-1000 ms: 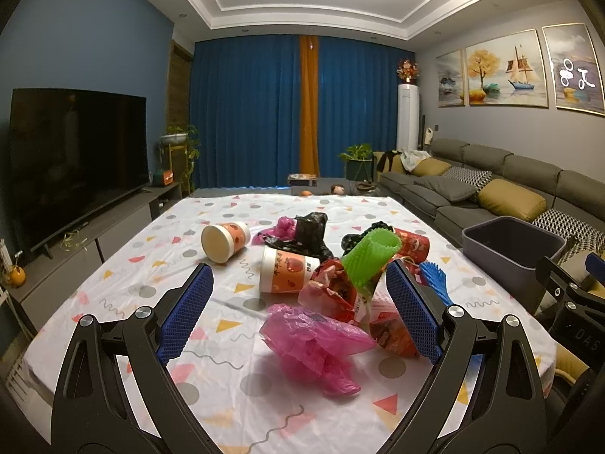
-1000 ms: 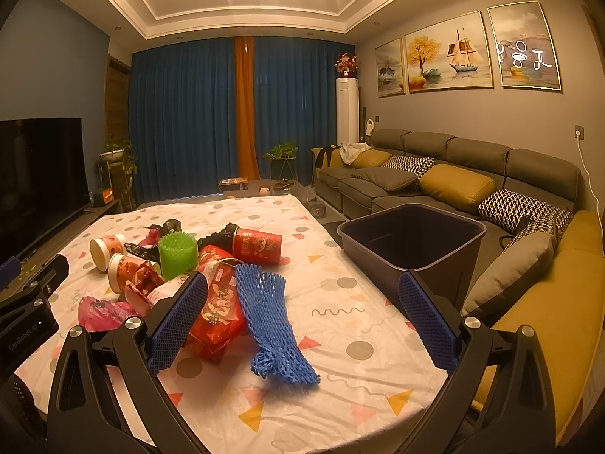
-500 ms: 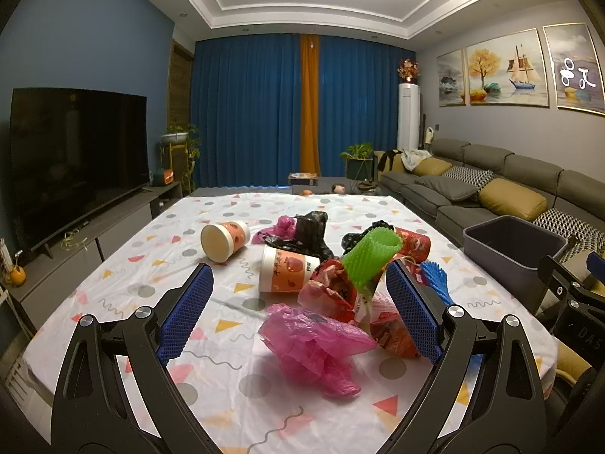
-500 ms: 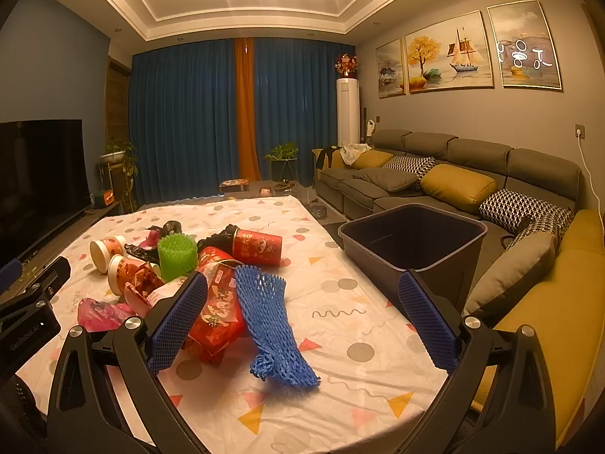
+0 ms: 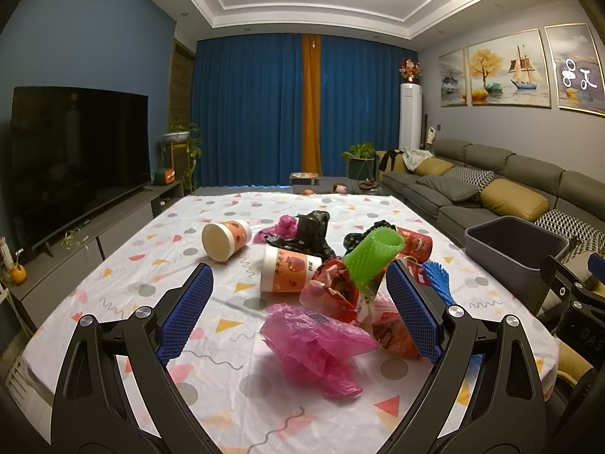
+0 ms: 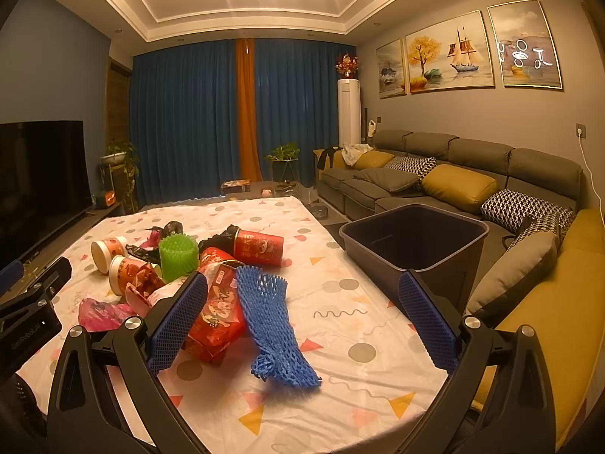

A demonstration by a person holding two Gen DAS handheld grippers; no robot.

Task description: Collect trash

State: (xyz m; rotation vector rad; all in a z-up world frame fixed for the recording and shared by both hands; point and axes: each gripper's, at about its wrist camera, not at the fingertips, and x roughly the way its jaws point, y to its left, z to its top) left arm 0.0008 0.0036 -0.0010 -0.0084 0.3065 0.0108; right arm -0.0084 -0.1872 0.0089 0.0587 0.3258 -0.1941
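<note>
**Both grippers wide, trash untouched**

My left gripper [image 5: 298, 302] hangs jaws apart, nothing held; the pink bag [image 5: 317, 344] lies centre frame between its fingers. Looks light, limp, slippery: I'd pinch a bunched fold. My right gripper [image 6: 302, 321] also gapes; the blue foam net [image 6: 270, 325] sits lower centre on the tabletop [image 6: 359, 378], soft, springy. The bin [image 6: 416, 242] stands right of centre.

The left tool [image 5: 298, 314] hung open above a pink bag [image 5: 315, 344] on the surface [image 5: 181, 249], cups [image 5: 226, 239] and wrappers [image 5: 334, 291] beyond.
</note>
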